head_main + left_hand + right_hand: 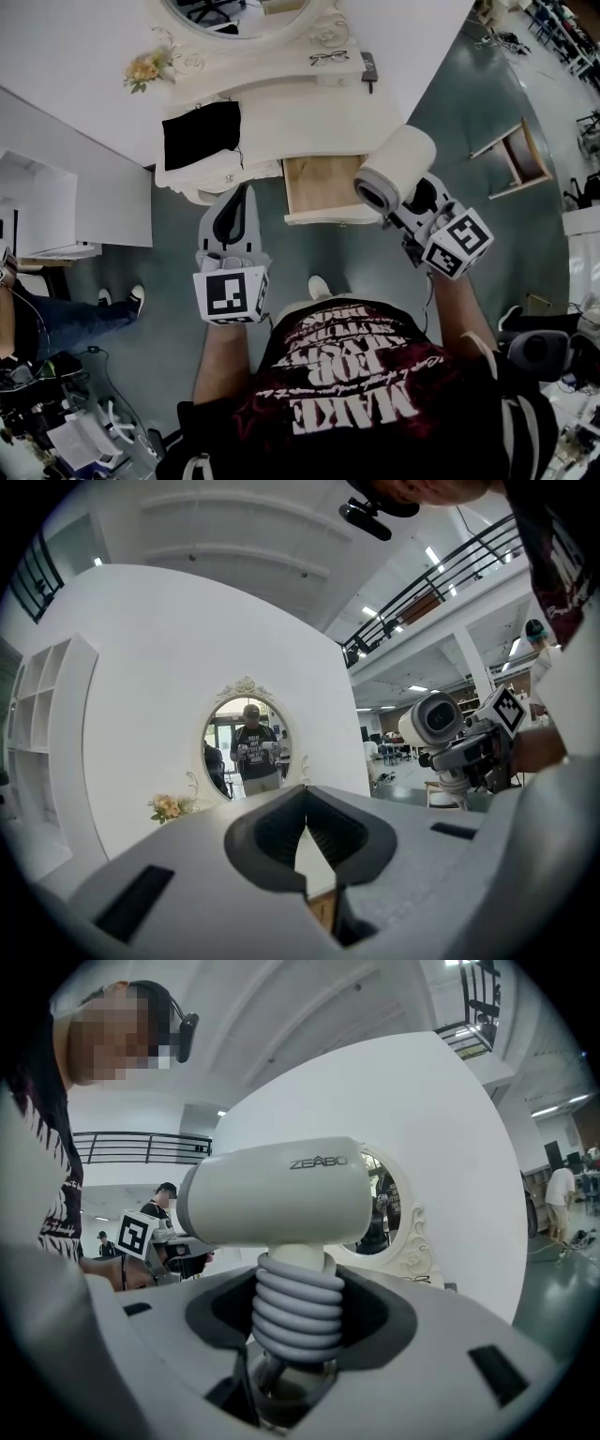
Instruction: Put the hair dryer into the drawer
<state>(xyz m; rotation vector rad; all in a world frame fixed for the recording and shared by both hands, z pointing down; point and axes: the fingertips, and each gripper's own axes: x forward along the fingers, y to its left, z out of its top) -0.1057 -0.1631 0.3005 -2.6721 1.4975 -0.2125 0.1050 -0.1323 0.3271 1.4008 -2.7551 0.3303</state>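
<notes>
A white hair dryer (398,164) with a ribbed grey handle is held up in my right gripper (412,202), just right of the open wooden drawer (323,178) of the white dressing table (281,103). In the right gripper view the jaws are shut on the handle (295,1312), with the dryer's body (277,1194) lying crosswise above them. My left gripper (234,220) hangs in front of the table, left of the drawer; its jaws meet with nothing between them (305,832). From the left gripper view the hair dryer (433,721) shows at the right.
On the table top lie a black cloth (202,131), glasses (328,58), flowers (145,67) and a dark small item (369,66) under an oval mirror (239,14). A white shelf unit (37,206) stands left, a wooden stool (516,159) right. Another person's legs (56,314) are at the left.
</notes>
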